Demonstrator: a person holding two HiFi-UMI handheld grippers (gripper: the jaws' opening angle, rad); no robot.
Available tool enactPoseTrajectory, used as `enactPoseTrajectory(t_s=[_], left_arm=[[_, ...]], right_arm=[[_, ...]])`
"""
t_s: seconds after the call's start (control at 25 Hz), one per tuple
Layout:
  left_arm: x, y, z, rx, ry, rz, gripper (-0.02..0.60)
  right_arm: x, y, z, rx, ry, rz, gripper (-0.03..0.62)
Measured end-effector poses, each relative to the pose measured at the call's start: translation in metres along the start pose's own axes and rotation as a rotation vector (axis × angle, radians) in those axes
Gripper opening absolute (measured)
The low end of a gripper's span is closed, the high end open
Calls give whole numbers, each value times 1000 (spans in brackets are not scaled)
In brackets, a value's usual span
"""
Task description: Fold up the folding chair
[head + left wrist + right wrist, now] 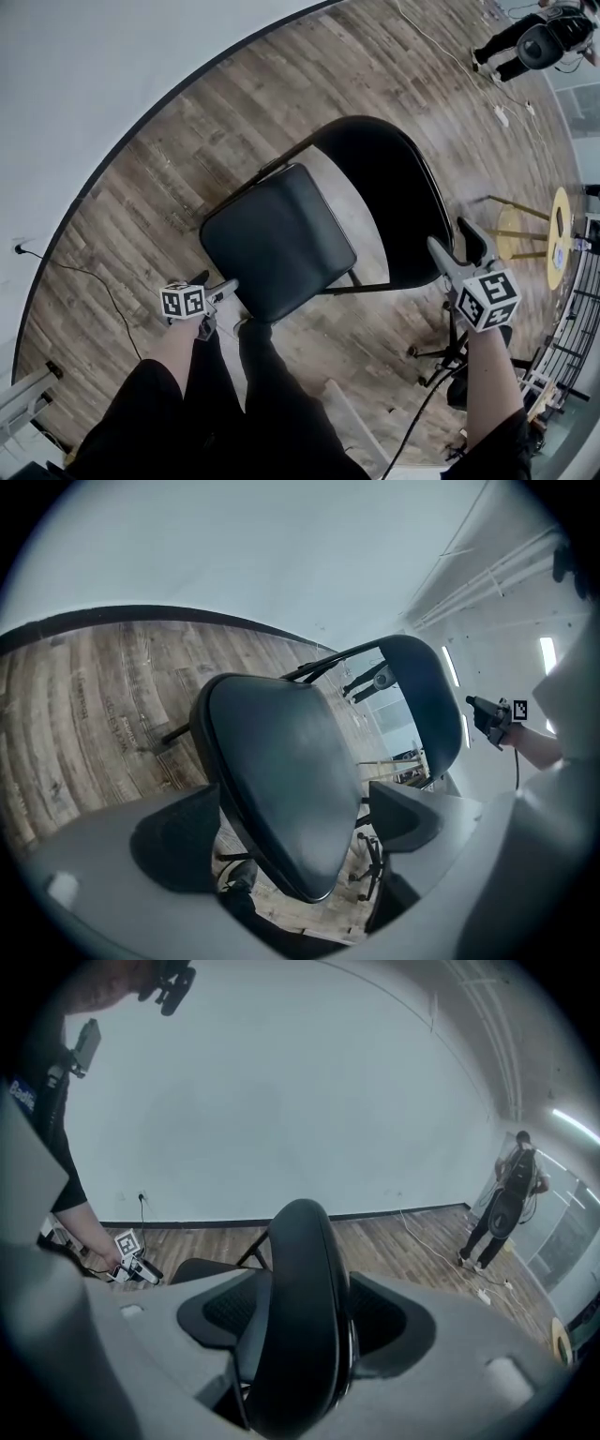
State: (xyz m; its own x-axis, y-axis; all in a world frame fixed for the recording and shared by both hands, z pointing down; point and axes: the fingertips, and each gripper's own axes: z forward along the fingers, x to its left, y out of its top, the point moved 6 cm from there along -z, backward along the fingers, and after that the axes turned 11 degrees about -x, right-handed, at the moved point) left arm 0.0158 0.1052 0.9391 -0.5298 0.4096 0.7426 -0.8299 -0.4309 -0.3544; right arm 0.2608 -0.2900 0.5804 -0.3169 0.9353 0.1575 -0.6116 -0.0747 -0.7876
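Wood floor [187, 131] holds the open chair [281, 234]. Left gripper [220, 289] tilts down, its jaws wide apart around the seat [272, 244] front. Right gripper [457, 242] tilts down, its jaws apart around the backrest [394, 187] edge.

Left gripper [223, 291]: pitched downward, jaws set wide apart. Right gripper [456, 241]: pitched downward more steeply, jaws apart. Behind each gripper, the hand grips the handle. The left forearm [173, 352] and right forearm [487, 375] are bare and extended forward.
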Motion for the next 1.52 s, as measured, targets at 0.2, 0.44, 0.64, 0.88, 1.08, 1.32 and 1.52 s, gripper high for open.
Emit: enactPoseTrajectory(t_s=[0.2, 0.44, 0.64, 0.88, 1.08, 1.32, 1.52], left_arm=[[18, -12, 10, 1, 17, -23, 495], [33, -22, 23, -21, 20, -75, 497], [39, -32, 37, -18, 33, -78, 502], [48, -35, 51, -44, 6, -138, 509], [55, -38, 61, -46, -13, -151, 509], [51, -41, 75, -69, -70, -203, 509], [51, -45, 85, -86, -94, -238, 506]], right_arm=[[-2, -7, 15, 37, 12, -1, 307], [-8, -12, 25, 57, 12, -27, 311], [-11, -20, 29, 83, 24, -47, 314], [-13, -24, 39, 104, 55, -41, 319], [-19, -29, 45, 134, 85, -44, 319], [-31, -36, 54, 149, 87, 13, 321], [-30, -41, 58, 147, 130, 59, 325]])
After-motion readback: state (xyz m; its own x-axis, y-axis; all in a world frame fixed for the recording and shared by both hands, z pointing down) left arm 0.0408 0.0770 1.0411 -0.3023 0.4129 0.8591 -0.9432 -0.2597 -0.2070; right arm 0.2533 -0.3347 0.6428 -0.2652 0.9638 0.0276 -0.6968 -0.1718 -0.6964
